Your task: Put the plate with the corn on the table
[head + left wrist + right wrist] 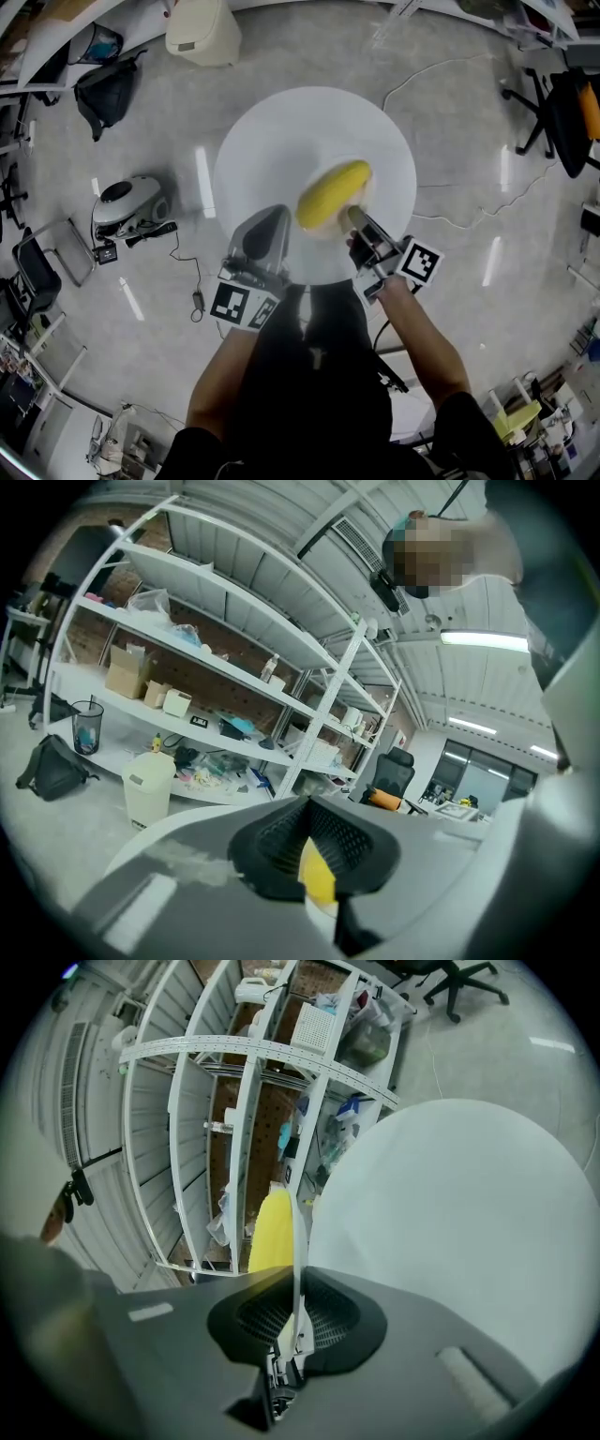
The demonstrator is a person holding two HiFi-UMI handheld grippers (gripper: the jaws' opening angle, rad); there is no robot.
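**Head view:** plate [281, 141] with corn [333, 195] held in air over floor, no table seen. Left gripper [267, 230] and right gripper [361, 225] at near rim.

**Left gripper view:** jaws pinched on rim, corn just beyond.

**Right gripper view:** jaws nearly closed, clamping thin rim edge.

I judge plate stiff, light, slick, and corn free to roll. I keep two-sided rim hold, level.

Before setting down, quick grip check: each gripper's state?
Left gripper: jaws closed on the plate rim.
Right gripper: jaws closed on the plate rim too.
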